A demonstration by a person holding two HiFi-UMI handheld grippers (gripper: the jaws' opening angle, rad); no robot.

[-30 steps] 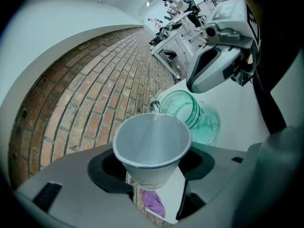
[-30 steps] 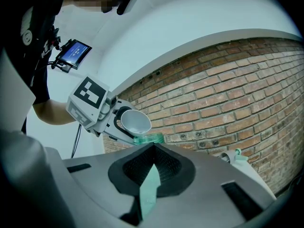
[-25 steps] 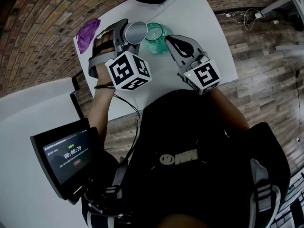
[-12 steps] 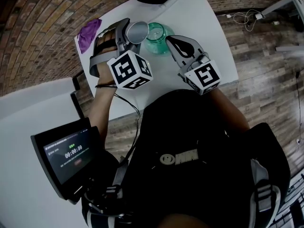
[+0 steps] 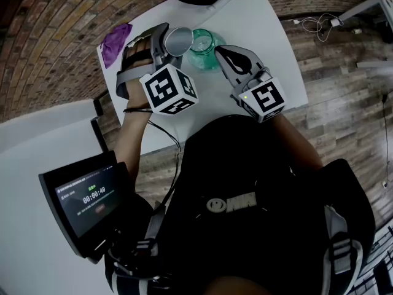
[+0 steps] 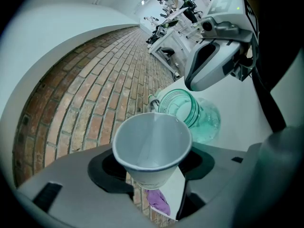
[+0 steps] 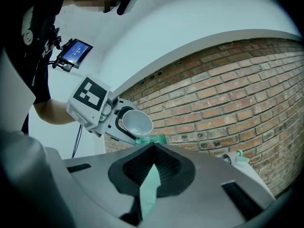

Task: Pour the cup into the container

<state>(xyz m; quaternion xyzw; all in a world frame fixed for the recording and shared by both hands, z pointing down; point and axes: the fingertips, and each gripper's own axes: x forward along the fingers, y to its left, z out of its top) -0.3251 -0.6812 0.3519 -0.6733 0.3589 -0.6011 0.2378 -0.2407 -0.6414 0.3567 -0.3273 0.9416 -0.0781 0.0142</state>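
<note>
Head view puts the paper cup [image 5: 178,40] in the air, tipped just beside the rim of the green glass container [image 5: 207,45], which stands toward the far side of the desk [image 5: 270,35]. The left gripper [image 6: 154,167] has its jaws clamped on the cup. The right gripper [image 7: 153,148] sits just beside the container, jaws together on nothing. To pour well, I'd hold the cup's lip over the container's mouth and tilt slowly. Counted, biggest first: one desk, two grippers, one container, one cup, one purple cloth [image 5: 112,42].
</note>
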